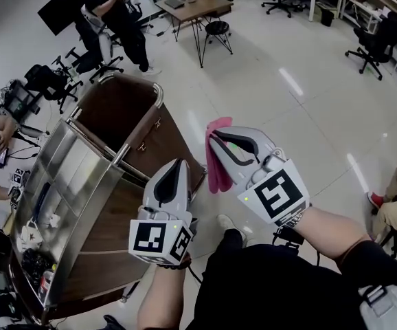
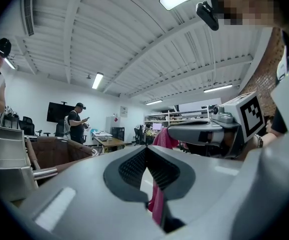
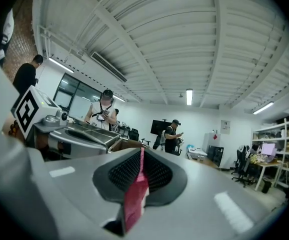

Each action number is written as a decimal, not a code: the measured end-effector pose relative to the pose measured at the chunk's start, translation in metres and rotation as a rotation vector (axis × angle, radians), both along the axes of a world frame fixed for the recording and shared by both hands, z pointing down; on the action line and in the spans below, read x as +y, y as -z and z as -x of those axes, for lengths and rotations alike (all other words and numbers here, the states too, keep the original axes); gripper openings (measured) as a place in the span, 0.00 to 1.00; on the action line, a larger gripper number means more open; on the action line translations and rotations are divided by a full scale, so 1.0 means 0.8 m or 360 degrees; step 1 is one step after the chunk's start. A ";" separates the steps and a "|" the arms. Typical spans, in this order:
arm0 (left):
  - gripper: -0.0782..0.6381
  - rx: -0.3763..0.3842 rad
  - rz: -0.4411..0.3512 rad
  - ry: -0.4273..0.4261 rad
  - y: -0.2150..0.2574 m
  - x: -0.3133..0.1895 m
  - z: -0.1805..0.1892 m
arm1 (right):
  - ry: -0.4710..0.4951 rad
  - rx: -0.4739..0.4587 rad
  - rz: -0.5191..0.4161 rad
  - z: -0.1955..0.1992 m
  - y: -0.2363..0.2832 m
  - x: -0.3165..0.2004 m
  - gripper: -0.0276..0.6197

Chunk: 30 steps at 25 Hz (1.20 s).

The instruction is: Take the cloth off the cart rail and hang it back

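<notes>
**A:** Looking down from the head view, what are you holding?

**B:** I am pinching a pink fabric cloth in my right gripper. It is hanging clear of the brown wooden cart with the chrome rail, to the right of it. My left gripper is hovering just beside the cloth.

**A:** And the left gripper view?

**B:** My left jaws are pressing together on nothing, and the cloth is dangling beyond them.

**A:** The right gripper view?

**B:** My right jaws are clamping shut on the cloth.

Left claw closed, empty — right claw pinching the cloth.
</notes>
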<state>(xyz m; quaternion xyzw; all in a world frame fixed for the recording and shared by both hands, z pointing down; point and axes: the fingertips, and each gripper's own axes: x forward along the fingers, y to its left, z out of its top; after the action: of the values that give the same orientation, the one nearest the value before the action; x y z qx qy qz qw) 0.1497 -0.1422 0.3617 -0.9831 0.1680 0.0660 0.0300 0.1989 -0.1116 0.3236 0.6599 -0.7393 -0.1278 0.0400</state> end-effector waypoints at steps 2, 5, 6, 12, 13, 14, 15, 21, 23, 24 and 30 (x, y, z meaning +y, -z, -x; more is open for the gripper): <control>0.11 0.0004 0.0004 0.0002 0.000 -0.018 -0.015 | 0.0000 -0.0025 0.0019 -0.015 -0.001 -0.017 0.07; 0.11 0.0024 0.0004 0.0005 0.005 -0.049 -0.035 | 0.0009 -0.0063 0.0050 -0.033 -0.002 -0.047 0.07; 0.11 0.0032 0.0007 0.0005 0.006 -0.059 -0.039 | 0.0007 -0.0107 0.0079 -0.036 -0.004 -0.056 0.07; 0.11 0.0070 0.0018 0.0001 0.016 -0.132 -0.056 | -0.0005 -0.0160 0.0142 -0.055 -0.003 -0.130 0.07; 0.11 0.0076 0.0018 0.0001 0.018 -0.145 -0.059 | -0.0007 -0.0158 0.0144 -0.058 -0.001 -0.144 0.07; 0.11 0.0081 0.0017 0.0002 0.021 -0.157 -0.061 | -0.0009 -0.0156 0.0145 -0.061 0.001 -0.157 0.07; 0.11 0.0085 0.0013 0.0001 0.024 -0.168 -0.062 | -0.0010 -0.0153 0.0144 -0.063 0.004 -0.169 0.07; 0.11 0.0131 -0.0020 0.0033 0.042 -0.219 -0.062 | 0.0043 -0.0132 0.0131 -0.063 0.028 -0.226 0.07; 0.11 0.0141 -0.0026 0.0063 0.047 -0.233 -0.059 | 0.0084 -0.0133 0.0126 -0.060 0.038 -0.240 0.07; 0.11 0.0142 -0.0031 0.0080 0.050 -0.239 -0.058 | 0.0105 -0.0134 0.0123 -0.058 0.044 -0.246 0.07; 0.11 0.0132 -0.0067 0.0204 0.056 -0.276 -0.049 | 0.0247 -0.0113 0.0098 -0.055 0.061 -0.289 0.07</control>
<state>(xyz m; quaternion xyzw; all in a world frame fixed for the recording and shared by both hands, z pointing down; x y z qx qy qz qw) 0.1887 -0.3626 0.3165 -0.9659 0.2302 0.1083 0.0479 0.2426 -0.3431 0.2744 0.6033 -0.7927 -0.0841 0.0240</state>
